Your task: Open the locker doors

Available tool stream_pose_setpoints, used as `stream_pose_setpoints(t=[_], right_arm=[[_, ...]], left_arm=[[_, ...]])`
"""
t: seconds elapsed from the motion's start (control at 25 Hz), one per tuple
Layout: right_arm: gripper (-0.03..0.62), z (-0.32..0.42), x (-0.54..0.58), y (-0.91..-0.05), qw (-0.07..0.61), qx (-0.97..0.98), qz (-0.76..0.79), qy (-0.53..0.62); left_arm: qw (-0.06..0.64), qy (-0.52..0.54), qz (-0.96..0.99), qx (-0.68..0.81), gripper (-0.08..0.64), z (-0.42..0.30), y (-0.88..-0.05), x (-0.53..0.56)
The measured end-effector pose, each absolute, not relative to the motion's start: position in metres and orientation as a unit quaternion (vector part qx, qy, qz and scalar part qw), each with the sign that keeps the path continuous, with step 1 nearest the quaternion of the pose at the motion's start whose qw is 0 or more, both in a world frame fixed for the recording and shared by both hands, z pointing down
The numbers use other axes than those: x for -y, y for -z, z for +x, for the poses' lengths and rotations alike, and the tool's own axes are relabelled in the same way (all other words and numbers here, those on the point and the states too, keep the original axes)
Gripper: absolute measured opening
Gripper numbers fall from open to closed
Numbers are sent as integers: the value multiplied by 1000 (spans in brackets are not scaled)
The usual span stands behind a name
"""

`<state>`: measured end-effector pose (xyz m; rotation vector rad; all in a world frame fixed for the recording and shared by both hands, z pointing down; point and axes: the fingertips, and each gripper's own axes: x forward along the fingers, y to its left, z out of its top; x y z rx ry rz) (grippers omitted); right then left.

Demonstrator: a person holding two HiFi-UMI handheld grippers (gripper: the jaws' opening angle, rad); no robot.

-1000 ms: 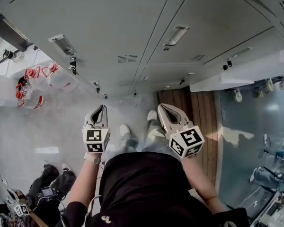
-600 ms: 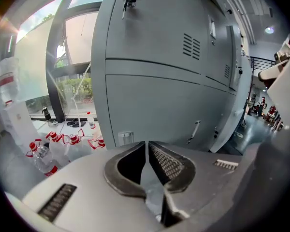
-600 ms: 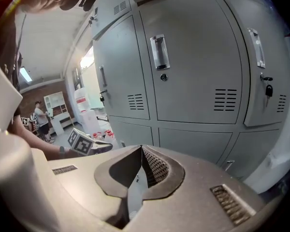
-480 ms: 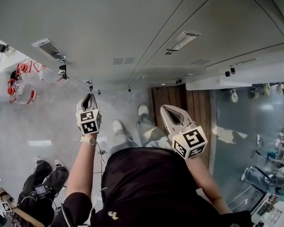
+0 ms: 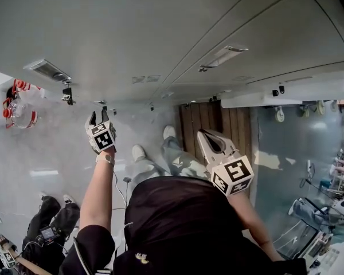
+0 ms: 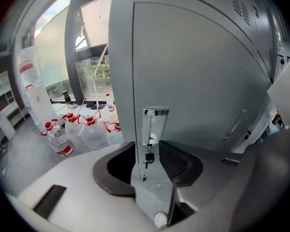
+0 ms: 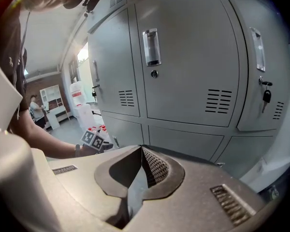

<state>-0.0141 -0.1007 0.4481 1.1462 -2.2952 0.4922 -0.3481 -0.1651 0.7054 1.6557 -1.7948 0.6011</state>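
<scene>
Clear water jugs [image 6: 89, 132], red caps and handles, clustered on grey floor [image 5: 40, 153]; small bottle [image 6: 58, 142] beside; white water dispenser [image 6: 36, 103] behind; wood-plank floor strip [image 5: 218, 128].

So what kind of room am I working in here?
Likely a workplace locker area: grey metal lockers with vents and key locks, large water jugs, and a water dispenser beside them.

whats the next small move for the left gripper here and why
Probably ease the left gripper forward until its opening fingers straddle the chrome handle on the grey metal locker door, then close. The handle sits straight ahead, in line with the gap; nothing is between the fingers yet, and the door looks shut. The right gripper is shut and away from the doors.
</scene>
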Motion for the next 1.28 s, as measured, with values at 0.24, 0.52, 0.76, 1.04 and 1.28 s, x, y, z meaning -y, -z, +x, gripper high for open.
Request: stream_pose_setpoints(t=[0.24, 0.52, 0.76, 1.04, 1.28], right_arm=[[28, -6, 97, -447, 261, 839, 442, -181], [28, 0, 90, -450, 252, 834, 453, -189], [28, 6, 90, -453, 236, 822, 474, -211], [28, 6, 82, -457, 220, 814, 485, -232], [28, 4, 75, -457, 213, 811, 491, -235]], left_arm=[[328, -213, 601, 697, 212, -359, -719, 183], [336, -202, 576, 718, 230, -371, -726, 200], [337, -202, 563, 727, 229, -380, -728, 203], [339, -204, 570, 720, 179, -369, -724, 195], [338, -207, 583, 709, 151, -363, -722, 178]])
